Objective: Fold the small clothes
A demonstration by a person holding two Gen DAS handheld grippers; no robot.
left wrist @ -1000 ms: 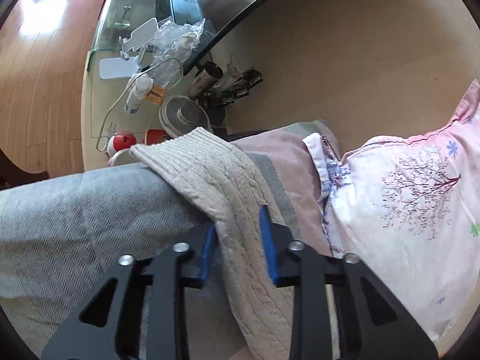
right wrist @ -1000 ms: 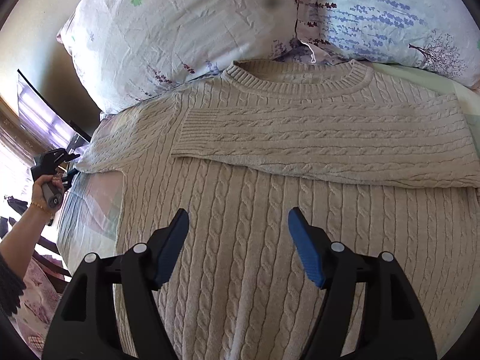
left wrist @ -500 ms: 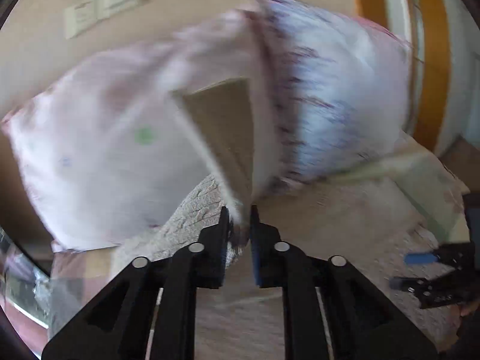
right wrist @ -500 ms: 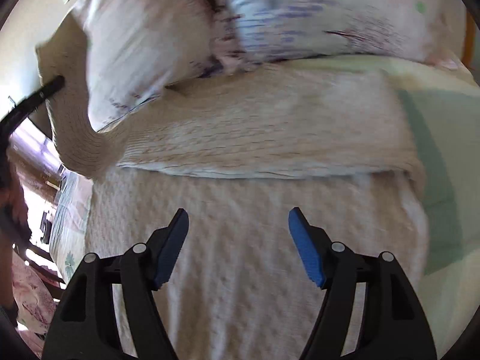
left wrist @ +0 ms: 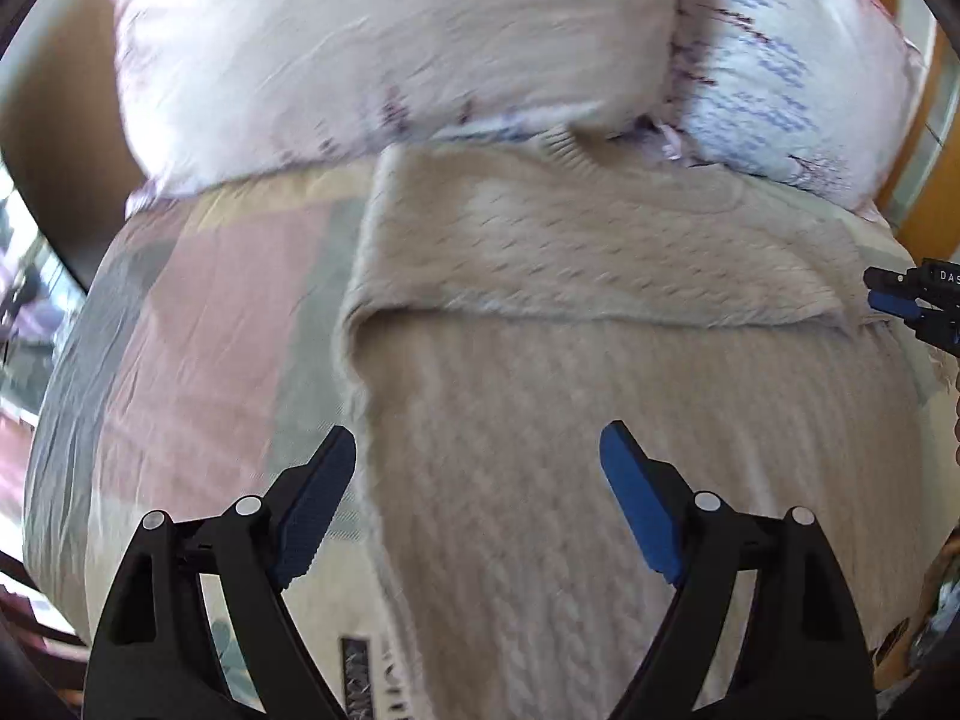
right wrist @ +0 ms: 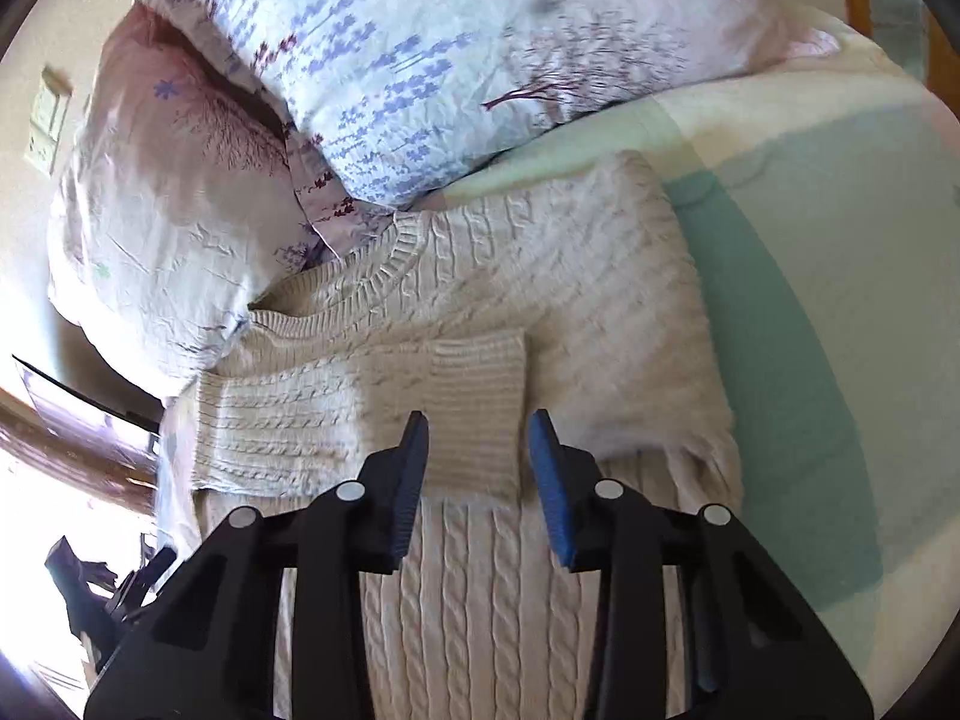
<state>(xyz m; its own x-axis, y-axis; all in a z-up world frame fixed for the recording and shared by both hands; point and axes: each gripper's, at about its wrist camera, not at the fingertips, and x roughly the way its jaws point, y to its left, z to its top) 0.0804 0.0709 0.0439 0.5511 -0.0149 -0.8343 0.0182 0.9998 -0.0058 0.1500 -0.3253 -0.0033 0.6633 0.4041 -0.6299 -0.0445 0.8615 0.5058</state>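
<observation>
The left claw stands wide open above the sweater and holds nothing; its left finger is over the sweater's edge. The right claw is open more narrowly, and its two fingers stand on both sides of the ribbed cuff of a sleeve folded across the chest; whether they touch the cuff, I cannot tell. The beige sweater lies flat on the bed cover, with its collar near two flowered pillows.
</observation>
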